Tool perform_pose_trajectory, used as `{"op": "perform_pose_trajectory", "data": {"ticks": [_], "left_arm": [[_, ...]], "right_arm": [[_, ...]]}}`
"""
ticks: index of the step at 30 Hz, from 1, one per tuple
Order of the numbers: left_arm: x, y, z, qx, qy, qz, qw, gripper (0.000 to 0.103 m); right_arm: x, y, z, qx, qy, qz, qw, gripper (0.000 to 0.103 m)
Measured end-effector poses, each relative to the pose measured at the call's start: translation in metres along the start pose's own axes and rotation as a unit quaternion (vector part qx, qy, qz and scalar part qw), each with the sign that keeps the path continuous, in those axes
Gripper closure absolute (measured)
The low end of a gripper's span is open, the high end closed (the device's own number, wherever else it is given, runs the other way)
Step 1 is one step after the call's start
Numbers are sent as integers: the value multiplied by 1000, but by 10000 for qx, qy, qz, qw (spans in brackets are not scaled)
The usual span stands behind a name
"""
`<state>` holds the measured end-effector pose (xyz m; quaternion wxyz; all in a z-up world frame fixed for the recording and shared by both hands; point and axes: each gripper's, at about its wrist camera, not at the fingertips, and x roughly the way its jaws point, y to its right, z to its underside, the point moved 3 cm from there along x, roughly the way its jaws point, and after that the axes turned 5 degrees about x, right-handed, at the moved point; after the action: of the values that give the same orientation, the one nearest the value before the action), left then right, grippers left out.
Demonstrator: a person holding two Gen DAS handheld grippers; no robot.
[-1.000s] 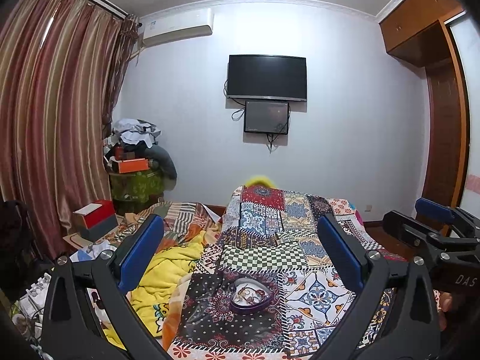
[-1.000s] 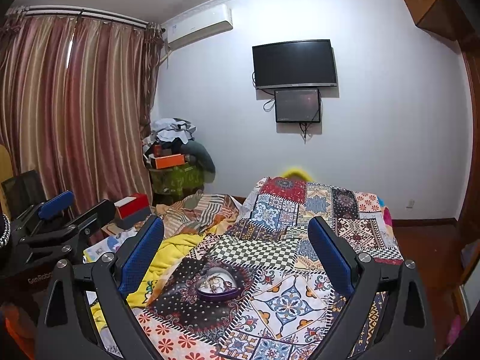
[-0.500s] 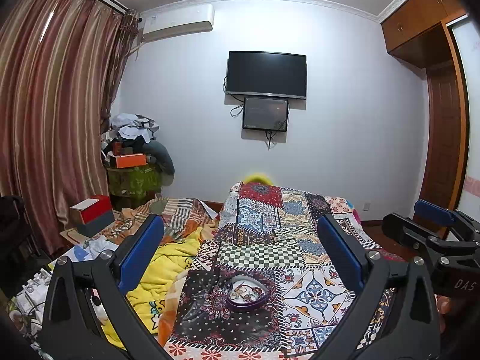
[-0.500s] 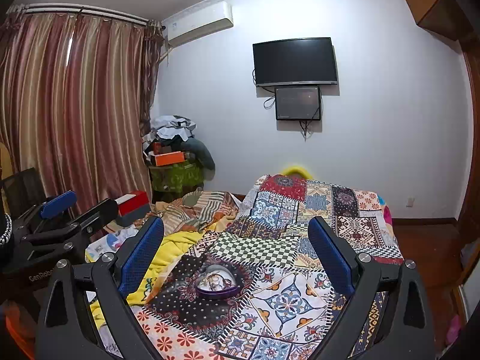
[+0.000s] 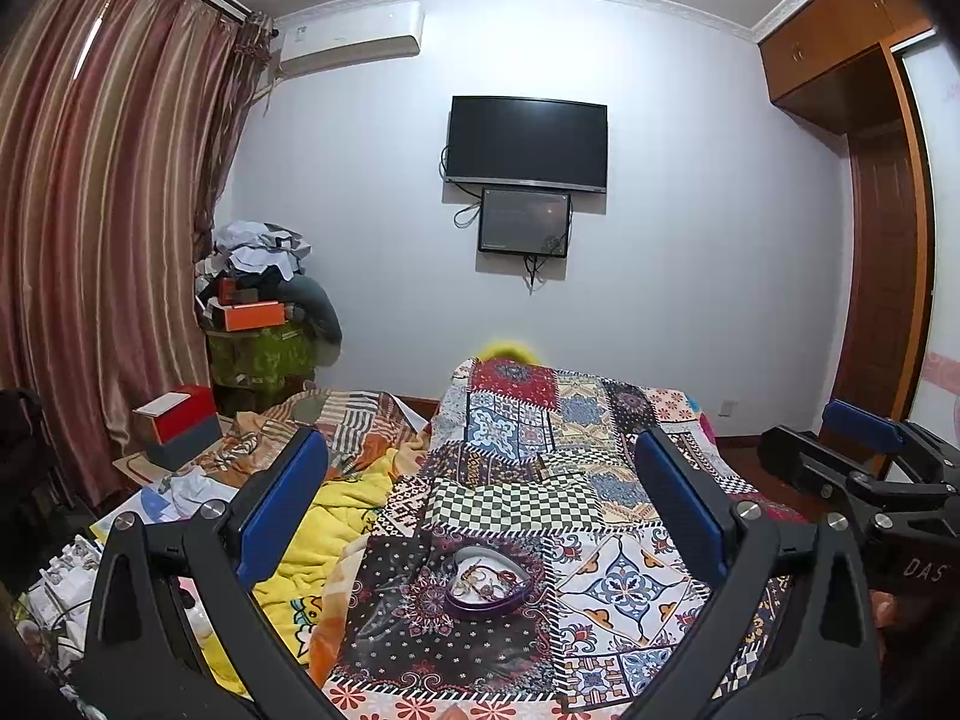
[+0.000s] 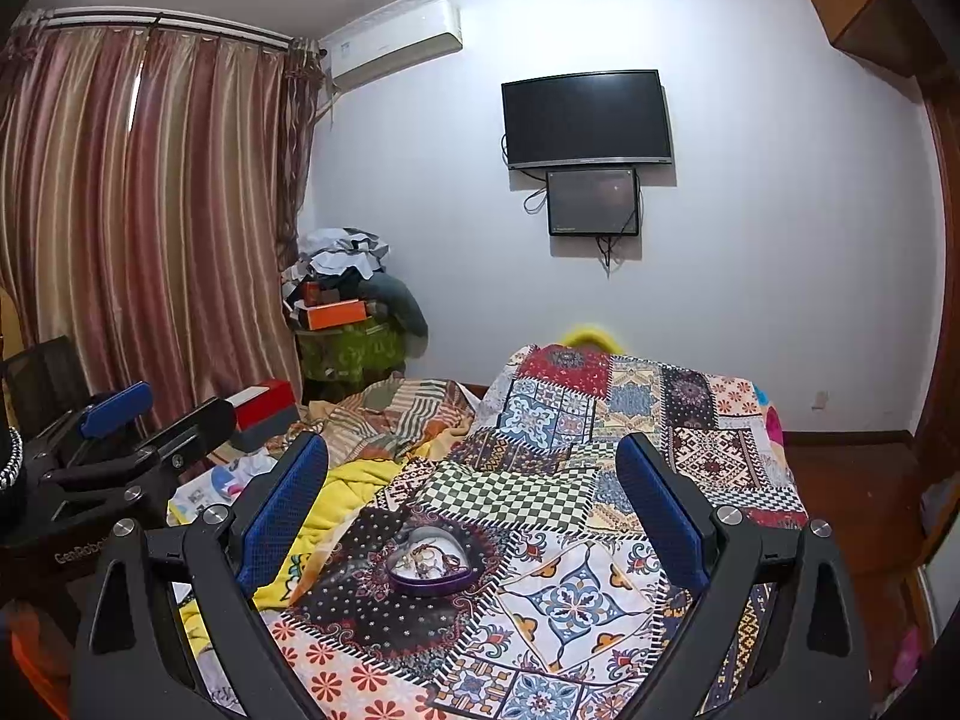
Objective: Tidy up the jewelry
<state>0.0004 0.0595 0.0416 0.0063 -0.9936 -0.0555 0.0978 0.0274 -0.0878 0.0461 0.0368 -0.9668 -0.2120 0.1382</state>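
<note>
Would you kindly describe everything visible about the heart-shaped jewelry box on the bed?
The heart-shaped jewelry box is a shallow open tray with a dark purple, glossy wall and a pale lining. It lies flat on the patchwork bedspread, on a dark patch with dots and a medallion print. A small tangle of chains and beads sits inside; single pieces are too small to tell apart. No lid shows. Nothing else touches it.

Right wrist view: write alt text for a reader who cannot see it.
An open right gripper with blue pads hangs above a patchwork quilt on a bed, where a purple heart-shaped box of tangled jewelry sits, untouched. The left gripper, also open, shows at the left edge; a dark television hangs on the far wall.
</note>
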Motion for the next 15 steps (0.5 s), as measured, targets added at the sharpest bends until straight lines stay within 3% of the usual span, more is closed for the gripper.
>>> {"op": "perform_pose_trajectory", "data": {"ticks": [15], "left_arm": [[5, 7, 1, 76, 14, 60, 10000, 0]], "right_arm": [[2, 4, -1, 32, -1, 20, 10000, 7]]}}
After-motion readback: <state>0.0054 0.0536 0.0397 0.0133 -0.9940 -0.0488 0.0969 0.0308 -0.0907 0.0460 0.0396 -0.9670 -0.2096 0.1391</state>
